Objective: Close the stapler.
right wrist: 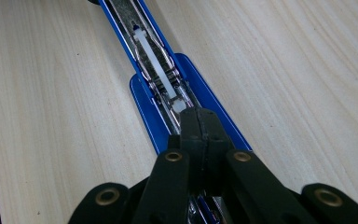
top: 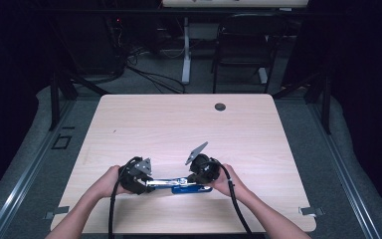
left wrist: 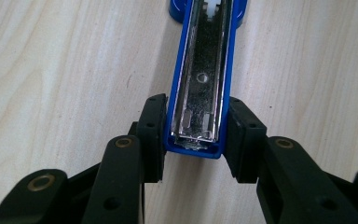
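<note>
Near bench [top: 129,119] edge: blue stapler [top: 181,186] lies opened flat between left claw [top: 149,182] and right claw [top: 191,180].

Glossy blue plastic stapler [left wrist: 199,88] with shiny metal channel on matt pale wood table [left wrist: 65,70].

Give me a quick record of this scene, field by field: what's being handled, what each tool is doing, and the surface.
object: blue stapler, opened out flat, metal channel facing up
left tool: jaws on either side of the stapler's end, touching its blue sides
right tool: jaws together, tips pressed down on the stapler's metal inside
surface: pale wooden table
</note>
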